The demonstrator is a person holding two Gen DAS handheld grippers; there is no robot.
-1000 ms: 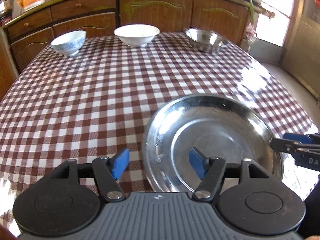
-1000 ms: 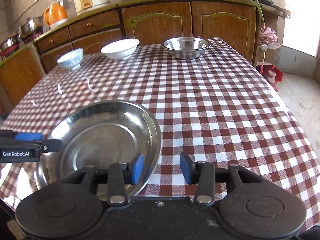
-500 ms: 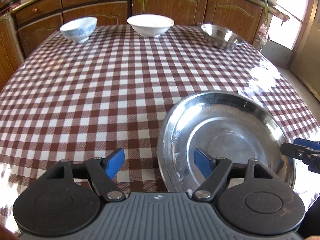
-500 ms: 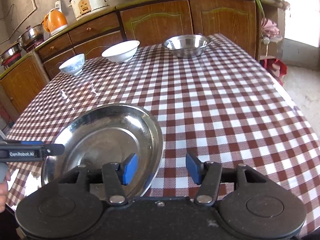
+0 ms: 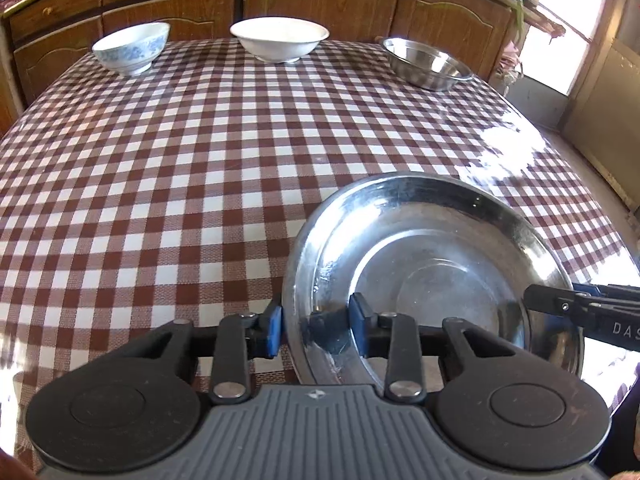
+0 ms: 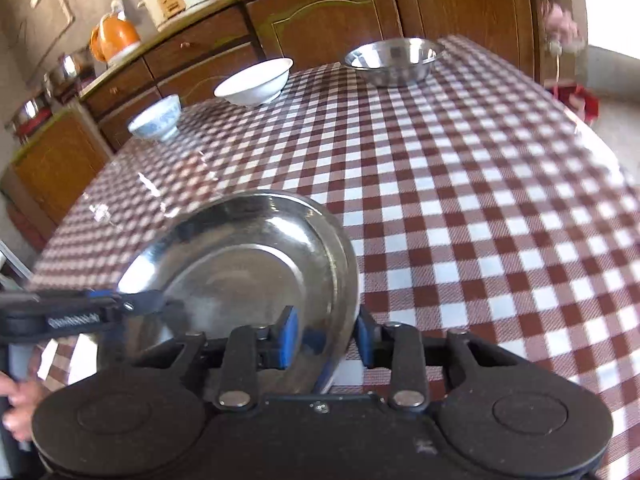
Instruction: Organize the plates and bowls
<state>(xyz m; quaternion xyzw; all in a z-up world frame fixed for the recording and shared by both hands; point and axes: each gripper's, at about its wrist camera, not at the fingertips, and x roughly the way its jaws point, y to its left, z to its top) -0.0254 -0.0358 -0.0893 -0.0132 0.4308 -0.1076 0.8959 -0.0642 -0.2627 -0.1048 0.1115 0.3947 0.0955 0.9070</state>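
Polished steel makes the plate [image 5: 432,276] at lower right of the left view stiff, light and slippery; its thin rim is best pinched, and there the left gripper [image 5: 316,326] and right gripper [image 6: 326,338] have just closed, each clamping opposite edges

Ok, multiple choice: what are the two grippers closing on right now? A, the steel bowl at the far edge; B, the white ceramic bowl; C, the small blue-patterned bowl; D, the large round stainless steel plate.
D: the left gripper and right gripper each straddle opposite rims of the large round stainless steel plate, jaws just closed in on it.
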